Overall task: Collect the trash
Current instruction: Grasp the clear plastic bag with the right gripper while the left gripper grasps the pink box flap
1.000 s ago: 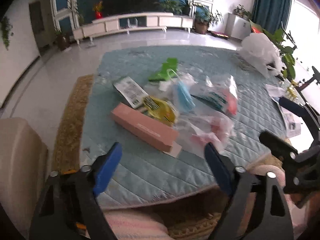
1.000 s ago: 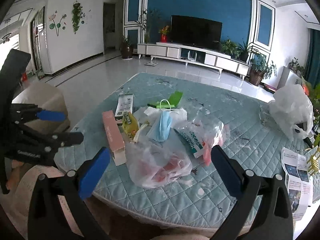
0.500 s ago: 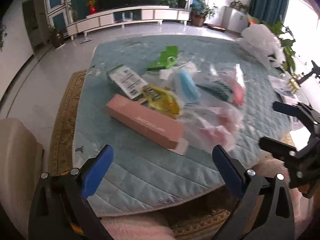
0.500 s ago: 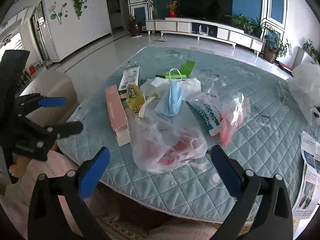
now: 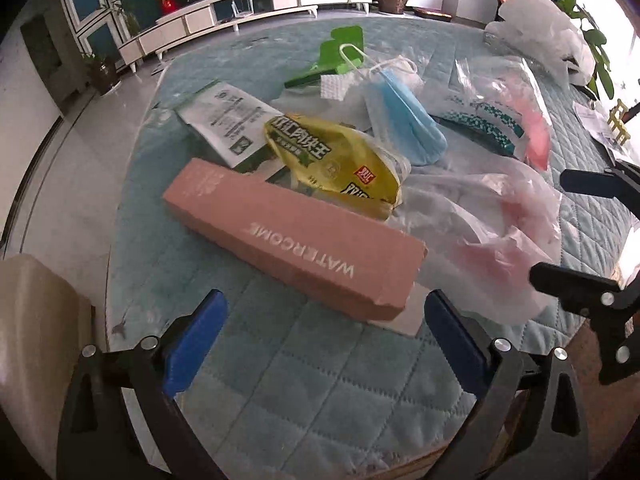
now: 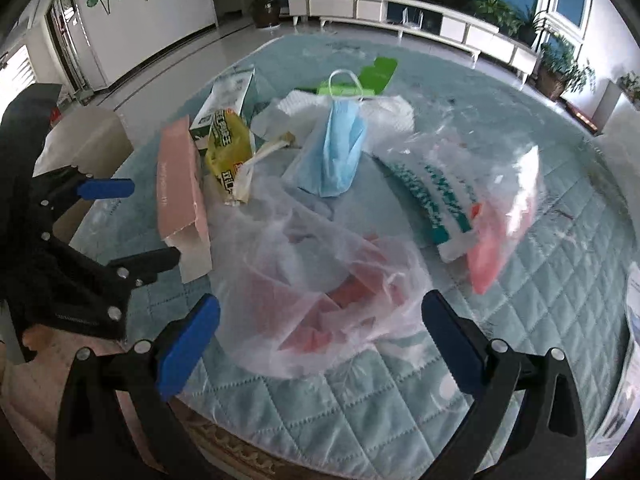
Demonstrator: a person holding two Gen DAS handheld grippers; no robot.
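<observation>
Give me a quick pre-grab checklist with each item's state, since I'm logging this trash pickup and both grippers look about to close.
1. Left gripper open: ok, its jaws are spread wide and empty.
2. Left gripper lined up on the pink box: ok, the box's near end sits between the fingers.
3. Right gripper open: ok, nothing is held.
4. Right gripper lined up on the clear plastic bag: ok, the bag lies just ahead of the fingers.
5. Pink box free of other trash: not ok, the yellow wrapper rests against its far side.
6. Collection bin in reach: cannot tell, none is in view.
</observation>
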